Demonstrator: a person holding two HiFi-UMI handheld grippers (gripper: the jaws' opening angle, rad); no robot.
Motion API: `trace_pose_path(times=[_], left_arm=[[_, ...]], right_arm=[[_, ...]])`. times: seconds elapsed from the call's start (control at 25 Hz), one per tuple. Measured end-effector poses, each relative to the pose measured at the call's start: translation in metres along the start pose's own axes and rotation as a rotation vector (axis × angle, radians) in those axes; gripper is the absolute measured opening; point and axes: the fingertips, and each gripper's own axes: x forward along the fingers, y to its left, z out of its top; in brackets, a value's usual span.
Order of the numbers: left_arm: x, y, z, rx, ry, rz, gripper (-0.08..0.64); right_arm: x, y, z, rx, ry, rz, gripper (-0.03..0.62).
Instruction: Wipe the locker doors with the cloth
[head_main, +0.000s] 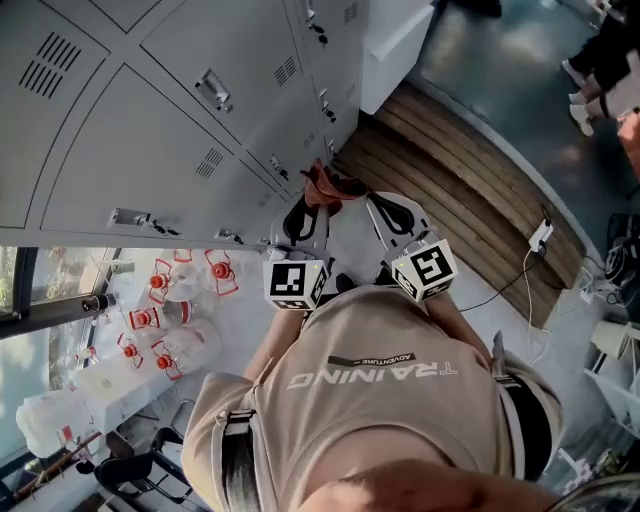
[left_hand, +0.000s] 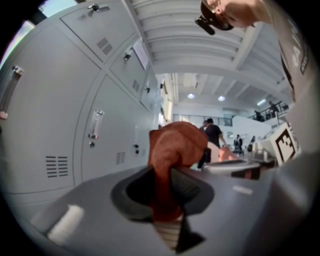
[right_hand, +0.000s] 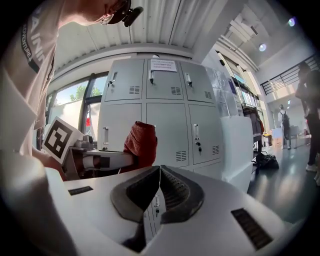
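Two grippers point toward grey locker doors (head_main: 150, 150) in the head view. Its own view shows the left gripper (left_hand: 162, 176) with jaws clamped on a rust-red cloth (left_hand: 176, 144) close to the doors. The right gripper (right_hand: 159, 186) has its jaws pressed together, holding nothing.

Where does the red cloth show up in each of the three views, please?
Head view: the cloth is at upper centre, just right of the lockers.
Left gripper view: cloth at centre, clamped between the jaws.
Right gripper view: cloth left of centre, above the jaws.
Shared landmark: the lockers.
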Motion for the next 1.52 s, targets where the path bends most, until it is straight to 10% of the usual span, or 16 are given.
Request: trace_pose_path(times=[0.32, 0.88, 1.16, 1.52], left_arm=[[0.056, 0.029, 0.011, 0.069, 0.033, 0.093, 0.082], [0.146, 0.103, 0.060, 0.246, 0.126, 0.453, 0.082], [0.137, 0.135, 0.122, 0.534, 0.291, 0.605, 0.082], [0.107, 0.168, 0.237, 0.917, 0.326, 0.754, 0.083]], right_arm=[[0.061, -0.054, 0.009, 0.009, -0.022, 0.089, 0.015], [0.174, -0.118, 0.044, -0.075, -0.008, 0.513, 0.015], [0.217, -0.087, 0.061, -0.100, 0.020, 0.719, 0.015], [0.241, -0.062, 0.073, -0.145, 0.029, 0.653, 0.015]])
